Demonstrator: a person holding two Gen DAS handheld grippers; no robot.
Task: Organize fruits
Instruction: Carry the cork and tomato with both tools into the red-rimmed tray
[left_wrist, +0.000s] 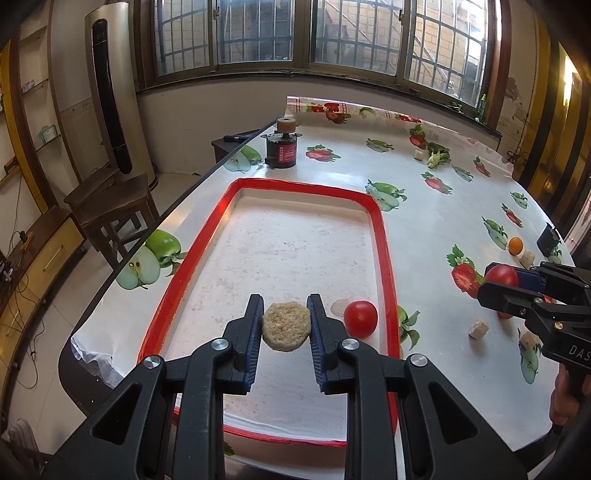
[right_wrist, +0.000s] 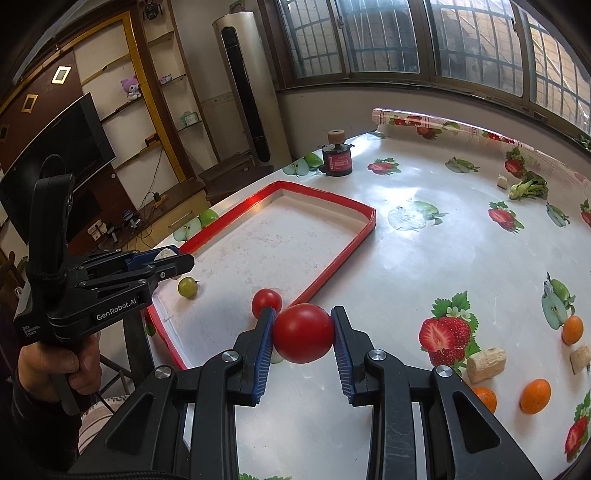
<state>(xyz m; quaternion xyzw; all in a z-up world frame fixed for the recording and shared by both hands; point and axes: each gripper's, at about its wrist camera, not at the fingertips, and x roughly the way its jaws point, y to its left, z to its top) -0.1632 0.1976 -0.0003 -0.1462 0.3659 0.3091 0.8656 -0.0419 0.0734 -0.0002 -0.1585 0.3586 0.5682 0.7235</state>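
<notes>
I see the red-rimmed tray (left_wrist: 380, 236) lying on the surface (left_wrist: 443, 206), with a small tomato (left_wrist: 360, 318) inside near its right rim and, in the right wrist view, a green fruit (right_wrist: 187, 287) inside near its left rim. My left hand-held gripper (left_wrist: 286, 325) hangs above the tray and is clenched on a round beige cake (left_wrist: 286, 326), held between both fingers. My right hand-held gripper (right_wrist: 303, 334) is clamped on a larger tomato (right_wrist: 303, 333), raised just outside the tray's right rim and close to the small tomato. Oranges (right_wrist: 535, 396) and beige chunks (right_wrist: 487, 363) lie on the surface to the right, well apart from the tray.
</notes>
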